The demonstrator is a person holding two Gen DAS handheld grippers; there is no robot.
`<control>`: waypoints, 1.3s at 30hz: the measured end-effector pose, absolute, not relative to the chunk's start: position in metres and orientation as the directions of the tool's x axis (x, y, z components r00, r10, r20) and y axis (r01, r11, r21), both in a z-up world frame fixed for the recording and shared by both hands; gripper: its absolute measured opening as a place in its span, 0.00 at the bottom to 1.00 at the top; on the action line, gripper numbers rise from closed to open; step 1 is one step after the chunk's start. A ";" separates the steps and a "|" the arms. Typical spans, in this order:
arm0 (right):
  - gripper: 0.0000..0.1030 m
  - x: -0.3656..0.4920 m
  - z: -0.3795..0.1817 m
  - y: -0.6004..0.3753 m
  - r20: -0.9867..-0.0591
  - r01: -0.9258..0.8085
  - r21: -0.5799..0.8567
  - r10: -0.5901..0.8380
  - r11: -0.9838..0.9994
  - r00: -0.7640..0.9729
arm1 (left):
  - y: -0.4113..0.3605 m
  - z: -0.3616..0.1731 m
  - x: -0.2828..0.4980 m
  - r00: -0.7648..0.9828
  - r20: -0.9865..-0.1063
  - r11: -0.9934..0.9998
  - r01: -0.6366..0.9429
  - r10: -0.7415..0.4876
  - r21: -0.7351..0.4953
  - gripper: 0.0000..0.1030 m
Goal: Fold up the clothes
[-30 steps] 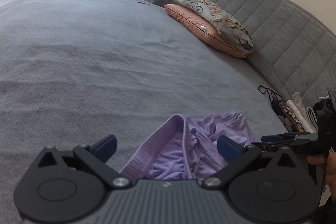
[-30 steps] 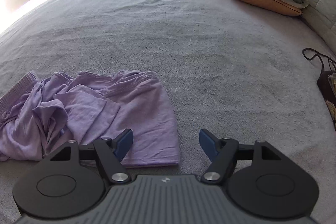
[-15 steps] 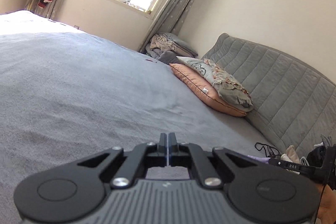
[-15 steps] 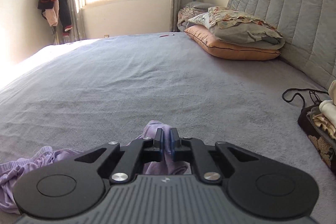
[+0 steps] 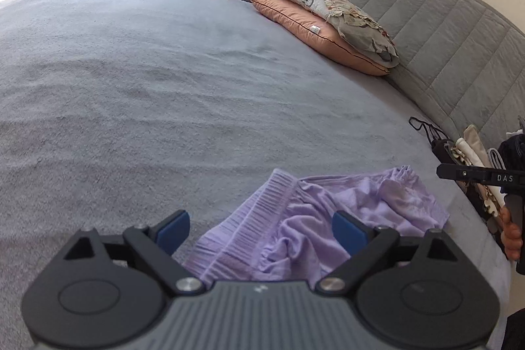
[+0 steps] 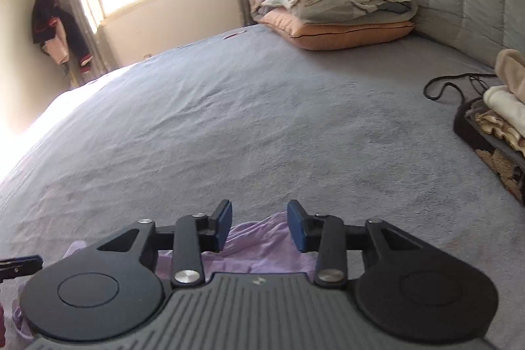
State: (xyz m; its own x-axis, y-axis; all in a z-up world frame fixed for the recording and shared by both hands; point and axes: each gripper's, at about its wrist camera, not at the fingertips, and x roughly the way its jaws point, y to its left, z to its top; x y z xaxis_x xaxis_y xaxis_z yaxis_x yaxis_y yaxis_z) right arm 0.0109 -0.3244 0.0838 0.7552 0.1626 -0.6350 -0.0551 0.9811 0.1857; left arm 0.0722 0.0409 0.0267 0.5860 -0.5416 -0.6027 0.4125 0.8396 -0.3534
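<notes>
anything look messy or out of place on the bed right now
The lilac garment lies crumpled on the grey bedspread, its ribbed waistband twisted rather than flat. Both the left gripper and right gripper are open above it.

lilac shorts [image 5: 331, 218] – crumpled, ribbed waistband showing – lie on the bed.

Each claw, left [image 5: 262, 230] and right [image 6: 259, 224], has a ribbed grey body, black linkage arms with silver screws, round black discs, and blue pads [image 5: 173, 230]. White "DAS" lettering marks one black bar.
</notes>
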 end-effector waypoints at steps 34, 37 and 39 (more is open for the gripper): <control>0.08 0.006 0.100 -0.341 -0.540 0.163 0.060 -0.106 0.985 0.835 | 0.037 0.015 0.078 0.596 -0.574 0.827 0.397 -0.562 -0.398 0.39; 0.06 -0.005 0.113 -0.338 -0.452 0.168 0.050 -0.128 0.985 0.883 | 0.037 0.024 0.074 0.632 -0.571 0.852 0.389 -0.524 -0.352 0.12; 0.03 -0.014 0.124 -0.338 -0.380 0.184 0.049 -0.152 0.982 0.912 | 0.050 0.047 0.068 0.690 -0.503 0.852 0.379 -0.520 -0.361 0.11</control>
